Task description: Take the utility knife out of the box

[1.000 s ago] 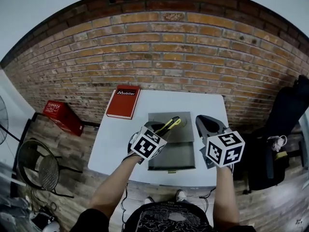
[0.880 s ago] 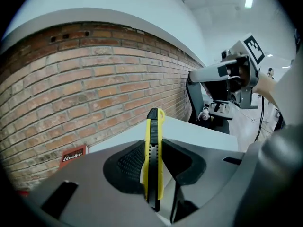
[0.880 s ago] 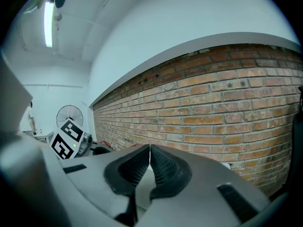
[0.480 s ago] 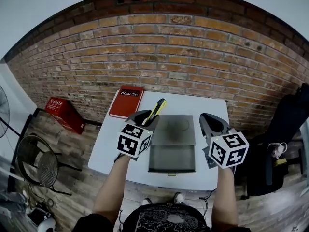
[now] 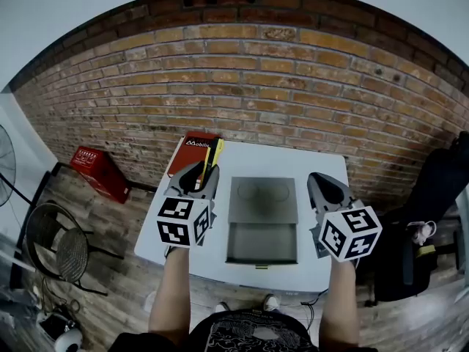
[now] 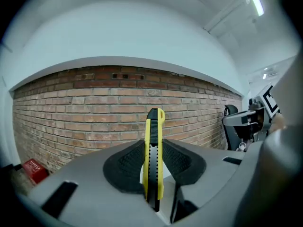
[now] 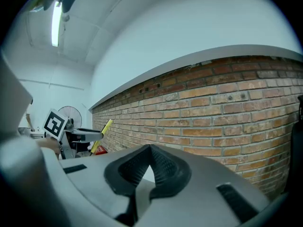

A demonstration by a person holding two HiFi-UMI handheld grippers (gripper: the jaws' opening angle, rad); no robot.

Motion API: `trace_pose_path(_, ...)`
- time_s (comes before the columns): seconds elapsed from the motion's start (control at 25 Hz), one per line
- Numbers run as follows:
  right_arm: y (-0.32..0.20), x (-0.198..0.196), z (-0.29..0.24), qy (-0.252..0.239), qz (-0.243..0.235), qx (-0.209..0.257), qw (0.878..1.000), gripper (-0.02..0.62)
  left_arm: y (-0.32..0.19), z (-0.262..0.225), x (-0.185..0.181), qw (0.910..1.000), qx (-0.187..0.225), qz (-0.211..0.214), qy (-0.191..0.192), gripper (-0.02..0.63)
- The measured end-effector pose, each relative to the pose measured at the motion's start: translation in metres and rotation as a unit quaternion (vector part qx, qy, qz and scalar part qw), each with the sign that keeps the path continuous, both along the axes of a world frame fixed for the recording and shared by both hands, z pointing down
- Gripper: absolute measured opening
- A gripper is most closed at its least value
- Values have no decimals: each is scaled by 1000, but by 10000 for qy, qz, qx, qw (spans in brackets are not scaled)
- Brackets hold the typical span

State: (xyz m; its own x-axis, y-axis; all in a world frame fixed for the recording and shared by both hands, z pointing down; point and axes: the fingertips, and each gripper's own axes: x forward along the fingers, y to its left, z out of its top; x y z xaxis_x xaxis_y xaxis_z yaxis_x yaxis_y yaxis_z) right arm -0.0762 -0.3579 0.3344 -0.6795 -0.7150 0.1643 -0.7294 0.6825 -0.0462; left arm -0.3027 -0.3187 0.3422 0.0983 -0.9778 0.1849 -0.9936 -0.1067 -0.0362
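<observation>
Utility knife point(image 5: 212, 157): yellow and black; it was out of the box, held in the air at the left side of the scene.
Knife, long axis: it ran along the line of the holding jaws, away from the person and toward the wall, with its far end over the near edge of a red book point(image 5: 192, 152) in the head view.
Knife, grip: in the left gripper view the knife point(image 6: 154, 155) stood edge-on between the two black pads, its far end reaching past them.
Left gripper point(image 5: 201, 177): pinching the knife about its lower half, each pad against one yellow side.
Right gripper point(image 5: 327, 191): pads pressed together with nothing between them point(image 7: 150, 146); it hung at the right side of the box, well apart from the knife.
Box point(image 5: 261, 242): grey, open, its tray bare; it sat between the two grippers, to the right of the knife.
Nearer hand: the left one, which already carried the knife.
Table point(image 5: 155, 210): white; its bare part lay left of the box, below the left gripper.
Judged progress: removal looked done; setting the knife down on that bare part seemed the likely remaining move.
Backdrop: brick wall point(image 5: 293, 108).
</observation>
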Motion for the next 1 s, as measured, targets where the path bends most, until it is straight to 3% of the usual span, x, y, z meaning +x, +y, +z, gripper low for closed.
trace_pose_path(0.16,1,1,-4,62,40,133,9999,20,5,-6,-8,9998,61,-129,-125,129)
trace_pose_path(1.0,10,4,-4,130,-11,88,9999,20,12,3,1,10000,4,-70,20,130)
